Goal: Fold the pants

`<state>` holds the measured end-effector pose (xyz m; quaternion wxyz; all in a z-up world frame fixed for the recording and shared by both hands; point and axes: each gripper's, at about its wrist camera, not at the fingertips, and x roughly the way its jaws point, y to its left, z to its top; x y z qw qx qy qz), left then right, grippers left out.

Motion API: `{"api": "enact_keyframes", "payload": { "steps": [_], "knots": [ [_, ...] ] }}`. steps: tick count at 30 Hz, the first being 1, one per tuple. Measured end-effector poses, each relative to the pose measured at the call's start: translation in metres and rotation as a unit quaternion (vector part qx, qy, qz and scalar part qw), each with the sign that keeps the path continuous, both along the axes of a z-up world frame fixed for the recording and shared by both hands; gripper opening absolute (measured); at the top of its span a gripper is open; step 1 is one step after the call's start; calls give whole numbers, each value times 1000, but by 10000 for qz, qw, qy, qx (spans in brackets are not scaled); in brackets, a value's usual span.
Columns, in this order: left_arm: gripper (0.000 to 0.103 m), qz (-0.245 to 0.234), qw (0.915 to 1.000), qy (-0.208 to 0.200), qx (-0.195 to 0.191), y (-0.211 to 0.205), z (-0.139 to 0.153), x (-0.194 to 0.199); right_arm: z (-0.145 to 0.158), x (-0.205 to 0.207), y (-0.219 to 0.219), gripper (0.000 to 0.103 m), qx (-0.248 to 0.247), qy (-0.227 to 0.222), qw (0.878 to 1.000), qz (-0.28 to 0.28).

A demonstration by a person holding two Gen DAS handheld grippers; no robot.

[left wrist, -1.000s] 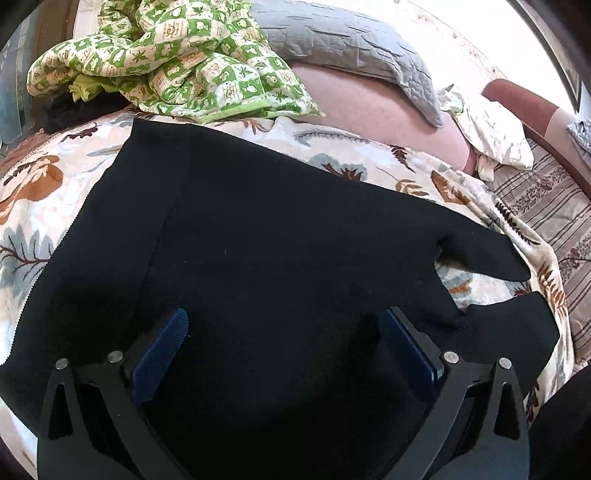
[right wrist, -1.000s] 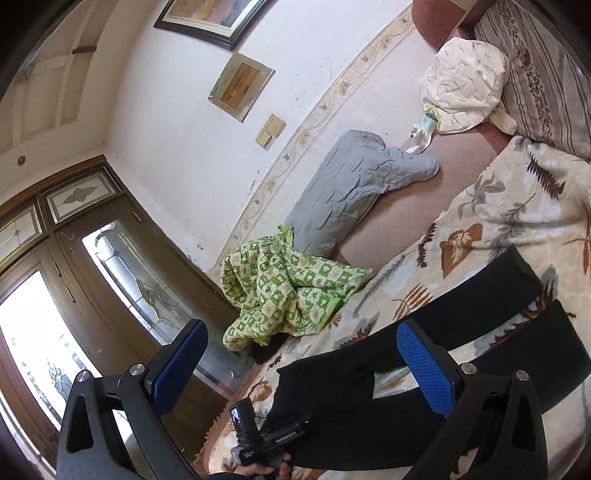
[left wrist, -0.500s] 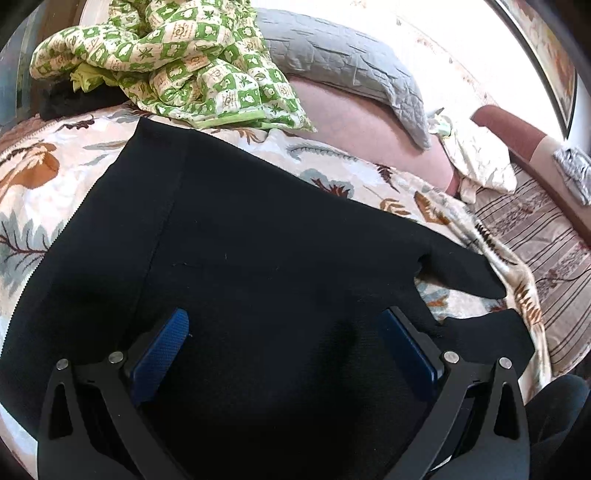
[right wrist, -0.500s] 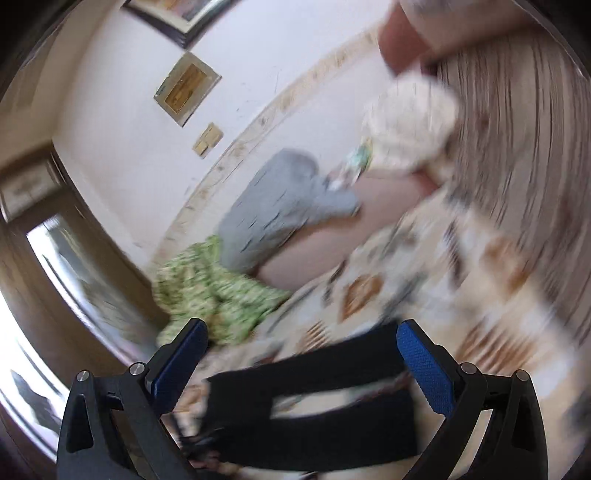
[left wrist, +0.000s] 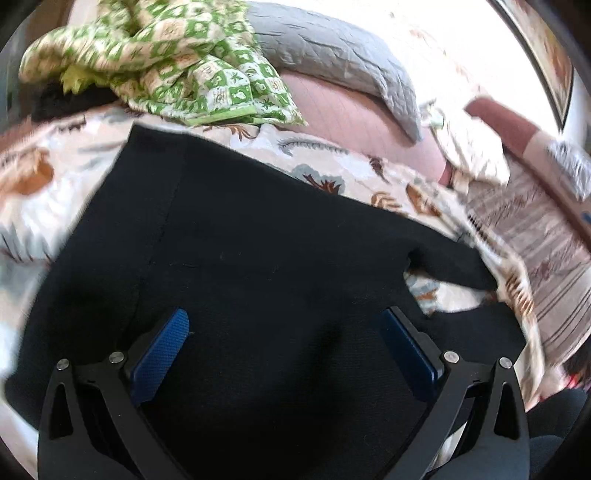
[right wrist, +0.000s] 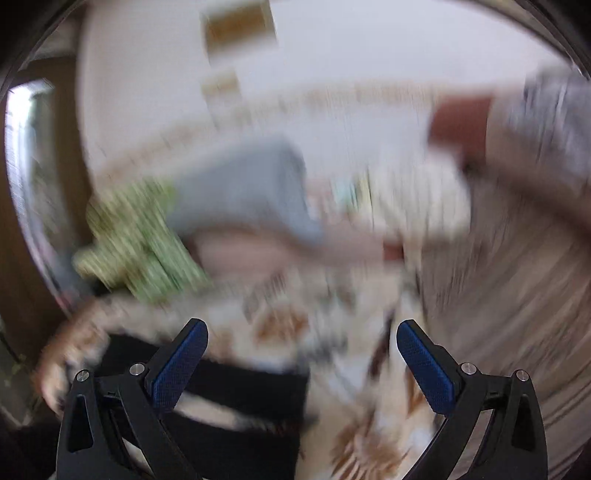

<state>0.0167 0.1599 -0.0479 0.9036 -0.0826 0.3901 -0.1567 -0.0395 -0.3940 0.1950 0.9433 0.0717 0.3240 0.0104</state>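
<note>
Black pants [left wrist: 266, 266] lie spread flat on a leaf-patterned bedspread [left wrist: 332, 177]; their two legs run off to the right. My left gripper [left wrist: 284, 332] is open and empty, hovering close over the waist part of the pants. In the blurred right wrist view the two pant legs [right wrist: 229, 384] show at the lower left. My right gripper [right wrist: 303, 347] is open and empty, above the bedspread [right wrist: 369, 435] just past the leg ends.
A green-and-white checked blanket [left wrist: 177, 62] is bunched at the far left. A grey quilted pillow [left wrist: 340, 62] lies behind it. A white cloth [left wrist: 476, 147] and a striped sheet [left wrist: 535, 243] are at the right. A wall with framed pictures [right wrist: 236, 29] stands behind.
The right gripper has swung fast to the right and down toward the leg ends, blurring its view. The left gripper has shifted slightly over the pants, staying open.
</note>
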Motion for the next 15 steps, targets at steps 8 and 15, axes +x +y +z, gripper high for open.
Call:
{"api": "enact_keyframes", "payload": {
  "steps": [8, 15],
  "knots": [
    [103, 74, 9943, -589, 881, 63, 66, 59, -191, 124, 8, 69, 1192, 1997, 9725, -153],
    [103, -215, 9952, -256, 925, 114, 55, 124, -227, 171, -13, 39, 2202, 2402, 9454, -40]
  ]
}}
